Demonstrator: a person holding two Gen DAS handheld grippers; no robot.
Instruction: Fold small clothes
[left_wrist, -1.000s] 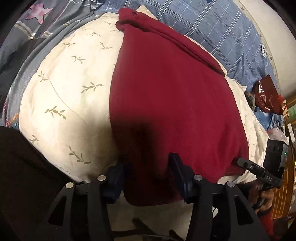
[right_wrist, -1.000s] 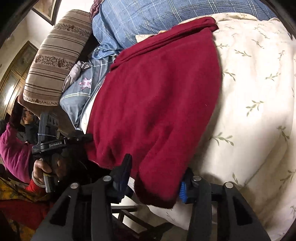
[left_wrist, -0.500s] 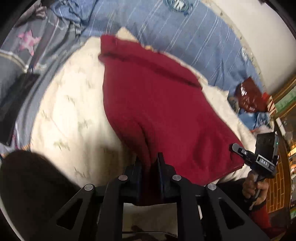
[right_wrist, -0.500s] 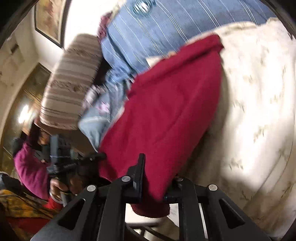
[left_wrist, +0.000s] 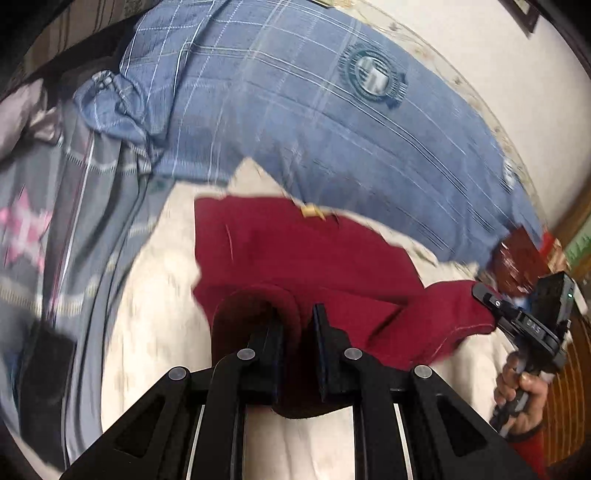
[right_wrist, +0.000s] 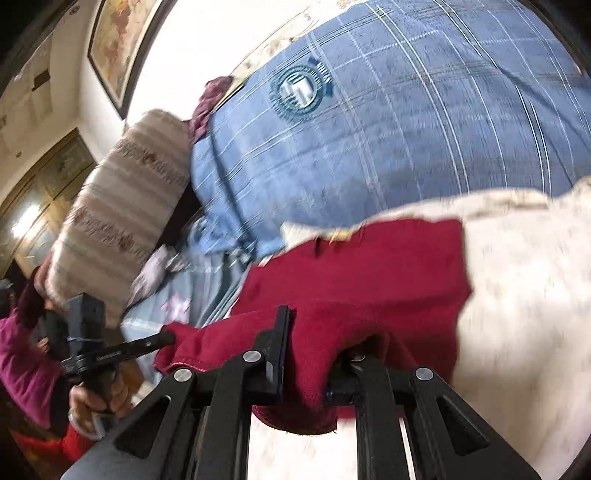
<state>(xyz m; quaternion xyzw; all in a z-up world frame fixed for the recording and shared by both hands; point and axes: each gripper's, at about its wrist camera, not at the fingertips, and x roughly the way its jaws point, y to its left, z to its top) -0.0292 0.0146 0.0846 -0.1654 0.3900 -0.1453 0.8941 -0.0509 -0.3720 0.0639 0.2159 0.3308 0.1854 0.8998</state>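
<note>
A: Where do we stand with the cloth (left_wrist: 295, 251)?

B: We have its near hem pinched at both corners. Our left gripper (left_wrist: 298, 328) is clamped on one corner, our right gripper (right_wrist: 314, 354) on the other, each with red fabric bunched between the jaws. The rest lies ahead of us on the cream sheet (right_wrist: 524, 280), its far edge just short of the blue quilt (left_wrist: 332, 122).

A: So which way does the fold go?

B: Straight forward, we judge: the free edge lies dead ahead of both grippers, about equally near each, and the hem we hold runs crosswise between them.

A: Any writing?

B: The quilt has a round crest (right_wrist: 301, 90), too blurred to read. The small label on the gripper bodies is also illegible.
</note>
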